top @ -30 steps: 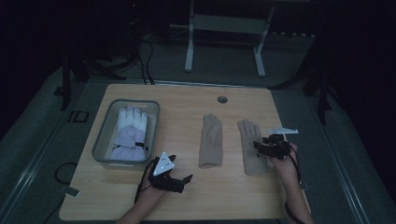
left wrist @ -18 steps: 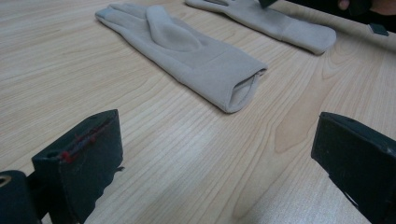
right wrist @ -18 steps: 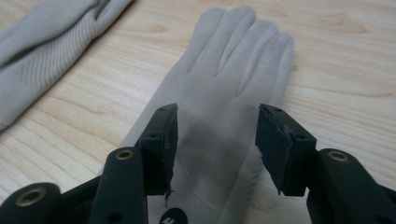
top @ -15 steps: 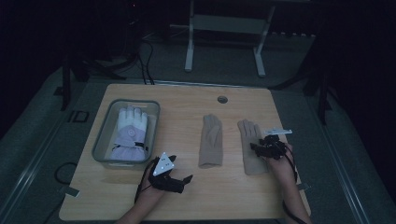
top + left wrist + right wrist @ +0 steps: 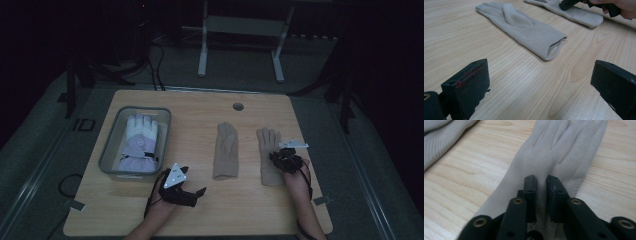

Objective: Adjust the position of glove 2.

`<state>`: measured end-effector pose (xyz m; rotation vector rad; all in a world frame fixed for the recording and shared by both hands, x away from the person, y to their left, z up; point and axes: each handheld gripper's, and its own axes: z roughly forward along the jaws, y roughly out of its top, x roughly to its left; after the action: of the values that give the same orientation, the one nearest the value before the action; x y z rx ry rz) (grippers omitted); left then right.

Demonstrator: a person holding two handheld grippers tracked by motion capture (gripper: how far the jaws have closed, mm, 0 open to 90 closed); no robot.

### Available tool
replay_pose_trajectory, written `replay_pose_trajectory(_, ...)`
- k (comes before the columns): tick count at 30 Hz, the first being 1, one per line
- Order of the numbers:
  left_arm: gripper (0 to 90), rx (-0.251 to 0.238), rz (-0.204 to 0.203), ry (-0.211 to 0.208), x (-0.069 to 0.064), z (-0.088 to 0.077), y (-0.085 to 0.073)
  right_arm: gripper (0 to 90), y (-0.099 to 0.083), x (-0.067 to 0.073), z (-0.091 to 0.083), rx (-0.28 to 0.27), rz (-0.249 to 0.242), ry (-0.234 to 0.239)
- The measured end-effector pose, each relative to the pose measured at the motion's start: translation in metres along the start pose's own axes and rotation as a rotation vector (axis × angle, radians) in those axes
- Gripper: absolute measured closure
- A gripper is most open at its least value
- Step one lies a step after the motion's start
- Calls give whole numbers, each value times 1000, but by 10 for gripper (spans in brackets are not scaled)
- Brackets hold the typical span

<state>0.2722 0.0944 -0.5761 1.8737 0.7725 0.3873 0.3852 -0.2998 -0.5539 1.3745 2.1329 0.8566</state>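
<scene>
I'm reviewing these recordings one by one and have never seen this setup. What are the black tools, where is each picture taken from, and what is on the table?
A person sits at a wooden table with a hand-held two-jaw gripper in each hand. The high view looks down from above; the other two pictures come from cameras riding on the grippers. On the table lie two beige gloves and a clear bin holding a white glove. The right gripper has just been closing and now pinches the right beige glove. The left gripper rests open near the table's front, facing the middle beige glove.
</scene>
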Motion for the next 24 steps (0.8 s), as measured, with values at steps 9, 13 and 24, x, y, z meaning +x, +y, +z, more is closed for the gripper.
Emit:
replay_pose_trajectory(9, 24, 4, -6, 1, 0, 1, 0, 819, 16, 3, -13, -48, 105, -10)
replay_pose_trajectory(13, 24, 3, -7, 5, 0, 0, 0, 819, 29, 7, -25, -95, 122, 0)
replay_pose_trajectory(24, 24, 0, -6, 4, 0, 0, 0, 824, 66, 24, -52, -191, 135, 11)
